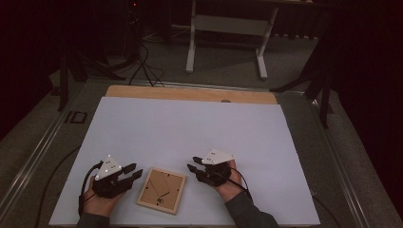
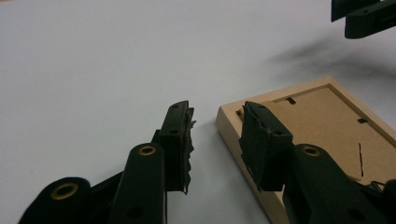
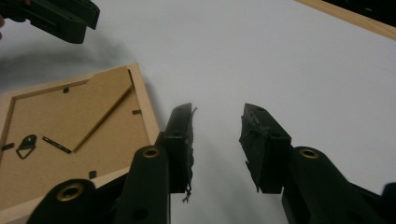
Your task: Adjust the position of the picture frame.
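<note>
the frame (image 1: 161, 190) lies face down at lower centre of the high view, light, stiff, maybe glass inside, best taken by its wooden rim, between the left gripper (image 1: 134, 172) and right gripper (image 1: 191, 165), both half open and empty.

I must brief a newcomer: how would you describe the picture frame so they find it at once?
On the white sheet covering the table, look at the near edge, between the left gripper and right gripper. The picture frame lies there face down: a light wooden square showing its brown backing board, stand and hanger.
</note>
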{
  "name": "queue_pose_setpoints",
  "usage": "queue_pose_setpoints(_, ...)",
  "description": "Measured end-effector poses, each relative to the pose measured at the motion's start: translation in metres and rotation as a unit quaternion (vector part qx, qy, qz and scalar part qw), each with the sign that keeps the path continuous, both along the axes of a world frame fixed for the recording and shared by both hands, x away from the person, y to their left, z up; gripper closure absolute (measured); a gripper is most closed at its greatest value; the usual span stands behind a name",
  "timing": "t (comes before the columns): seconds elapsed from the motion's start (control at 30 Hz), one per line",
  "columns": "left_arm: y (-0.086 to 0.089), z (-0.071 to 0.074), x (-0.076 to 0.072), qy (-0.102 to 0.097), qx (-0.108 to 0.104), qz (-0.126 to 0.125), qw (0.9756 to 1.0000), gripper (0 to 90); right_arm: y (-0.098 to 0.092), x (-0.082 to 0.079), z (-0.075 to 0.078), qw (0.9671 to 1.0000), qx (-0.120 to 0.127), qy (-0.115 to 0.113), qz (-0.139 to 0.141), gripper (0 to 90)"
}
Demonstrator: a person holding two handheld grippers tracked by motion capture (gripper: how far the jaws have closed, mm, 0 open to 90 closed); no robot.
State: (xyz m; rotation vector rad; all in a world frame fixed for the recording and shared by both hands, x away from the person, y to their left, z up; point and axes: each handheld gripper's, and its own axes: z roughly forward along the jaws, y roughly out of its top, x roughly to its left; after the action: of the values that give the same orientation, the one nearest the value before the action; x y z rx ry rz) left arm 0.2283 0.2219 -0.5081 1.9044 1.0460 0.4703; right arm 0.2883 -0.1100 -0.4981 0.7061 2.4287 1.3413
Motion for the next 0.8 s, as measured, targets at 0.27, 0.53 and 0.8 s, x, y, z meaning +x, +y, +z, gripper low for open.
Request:
queue_pose_setpoints(0.27,0.003,0.001,0.000,-0.002,-0.008,0.006,1.0000,60.1,0.011,-0.005,-0.004,0.9998,-0.005,0.006,0.016,74.0)
queue_pose_setpoints(0.53,0.001,0.000,0.001,0.000,-0.004,0.000,1.0000,59.6,0.020,-0.010,-0.008,0.9990,-0.016,0.010,0.041,87.9)
queue_pose_setpoints(0.8,0.000,-0.002,0.002,0.002,-0.004,-0.001,1.0000,59.2,0.032,-0.016,-0.017,0.9971,-0.039,0.017,0.063,89.9)
